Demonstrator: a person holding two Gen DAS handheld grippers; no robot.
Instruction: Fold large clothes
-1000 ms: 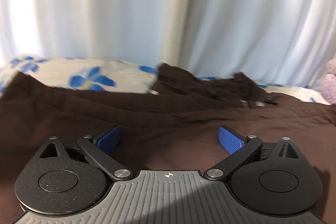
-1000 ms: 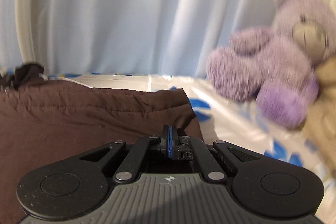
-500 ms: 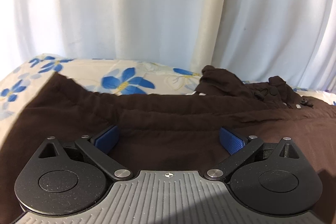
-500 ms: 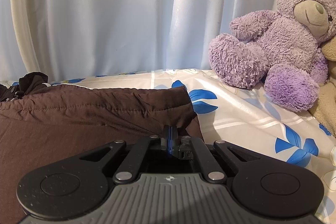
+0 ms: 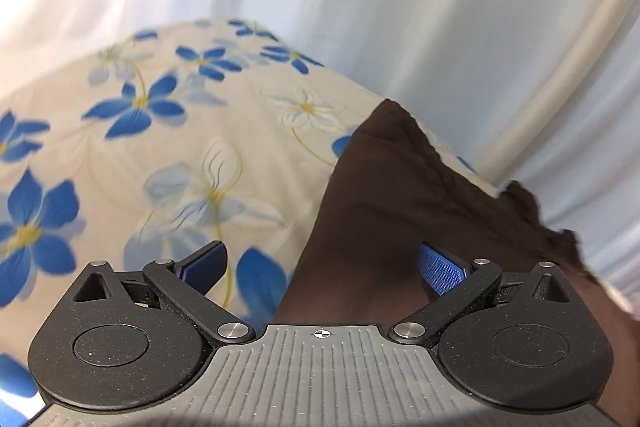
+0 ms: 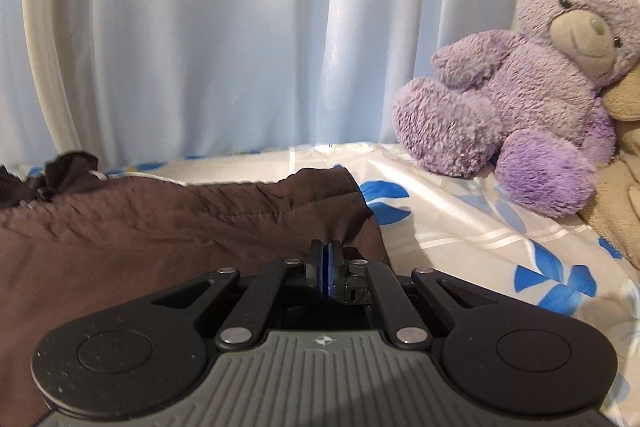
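Observation:
A large dark brown garment (image 5: pixel 404 211) lies spread on a bed with a blue-flower sheet (image 5: pixel 168 131). My left gripper (image 5: pixel 322 265) is open and empty, hovering over the garment's left edge, with the view tilted. In the right wrist view the same garment (image 6: pixel 160 227) fills the lower left. My right gripper (image 6: pixel 327 267) is shut at the garment's right corner; the blue pads meet, and cloth bunches just ahead of them. Whether cloth is pinched between them is hidden.
White curtains (image 6: pixel 224 39) hang behind the bed. A purple teddy bear (image 6: pixel 528 87) sits at the right on the sheet, with a beige plush toy (image 6: pixel 616 187) beside it. The garment's bunched dark end (image 6: pixel 68 171) lies at the far left.
My left gripper has swung left and tilted, from over the garment's middle to its left edge; more flowered sheet shows. My right gripper stays shut at the same corner, slightly shifted.

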